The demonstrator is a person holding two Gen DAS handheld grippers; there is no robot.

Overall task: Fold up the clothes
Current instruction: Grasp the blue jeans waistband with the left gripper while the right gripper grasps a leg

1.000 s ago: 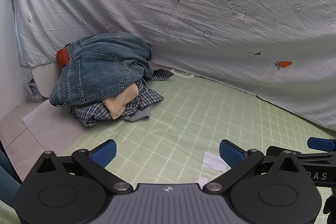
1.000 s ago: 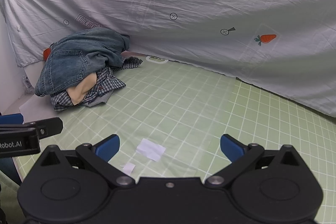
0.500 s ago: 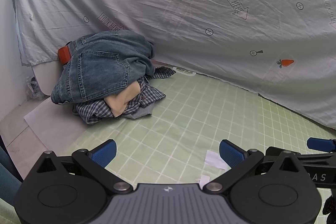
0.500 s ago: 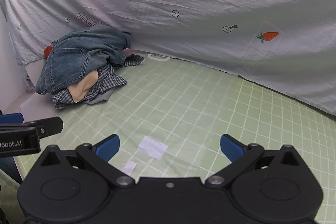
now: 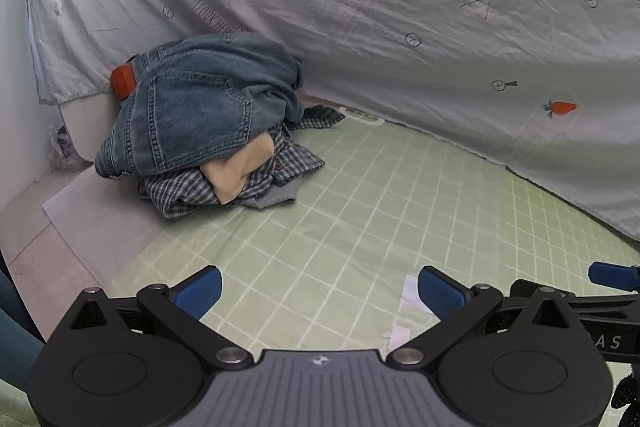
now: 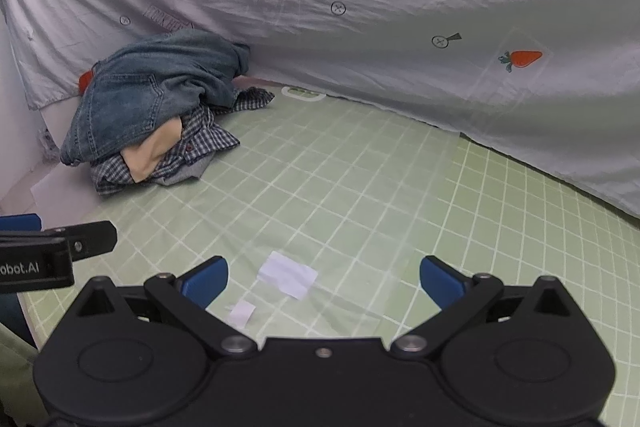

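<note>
A pile of clothes lies at the far left of the green grid mat (image 5: 360, 211): blue jeans (image 5: 200, 115) on top, a beige garment (image 5: 240, 171) and a checked shirt (image 5: 180, 191) under them. The pile also shows in the right wrist view, jeans (image 6: 148, 103) over the checked shirt (image 6: 200, 147). My left gripper (image 5: 318, 291) is open and empty, well short of the pile. My right gripper (image 6: 322, 281) is open and empty over the mat, to the right of the left one.
A pale sheet with carrot prints (image 5: 400, 27) hangs behind the mat. Two white paper scraps (image 6: 288, 273) lie on the mat near the grippers. A white board (image 5: 88, 211) lies left of the mat. The mat (image 6: 400, 187) stretches to the right.
Both grippers have drifted slightly; the pile sits a little further right and lower in both views. Both jaws stay open.
</note>
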